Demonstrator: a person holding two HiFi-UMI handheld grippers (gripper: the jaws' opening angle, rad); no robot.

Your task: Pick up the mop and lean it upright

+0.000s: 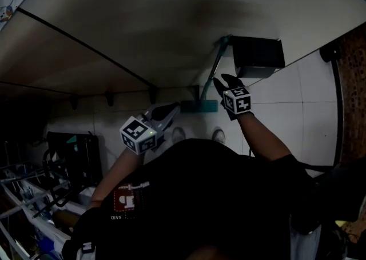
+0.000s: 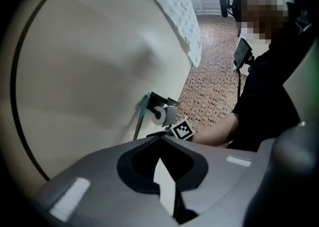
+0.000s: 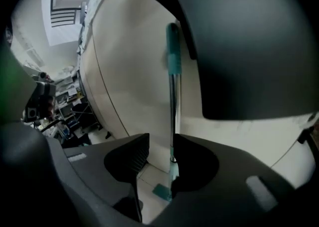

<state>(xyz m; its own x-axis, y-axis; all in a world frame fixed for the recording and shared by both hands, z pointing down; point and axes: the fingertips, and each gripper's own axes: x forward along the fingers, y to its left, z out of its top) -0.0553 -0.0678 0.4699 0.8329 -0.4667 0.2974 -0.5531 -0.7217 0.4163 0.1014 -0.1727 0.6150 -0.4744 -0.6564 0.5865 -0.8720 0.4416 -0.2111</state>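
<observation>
**Person in a black short-sleeved top, with grey hand-held tongs**

The black top (image 1: 217,196) carries a red-and-white square patch (image 1: 127,199) with small white lettering under it, and its sleeve (image 1: 289,167) ends above the elbow. The left tongs (image 1: 171,110) have a pale grey moulded shell, while the right tongs (image 1: 220,83) look darker. Each bears a white cube (image 1: 237,100) printed with black square markers. Up close, the shells are smooth grey with pale rectangular labels (image 2: 70,198) and black pads (image 3: 133,153), ribbed on the right pair.
</observation>
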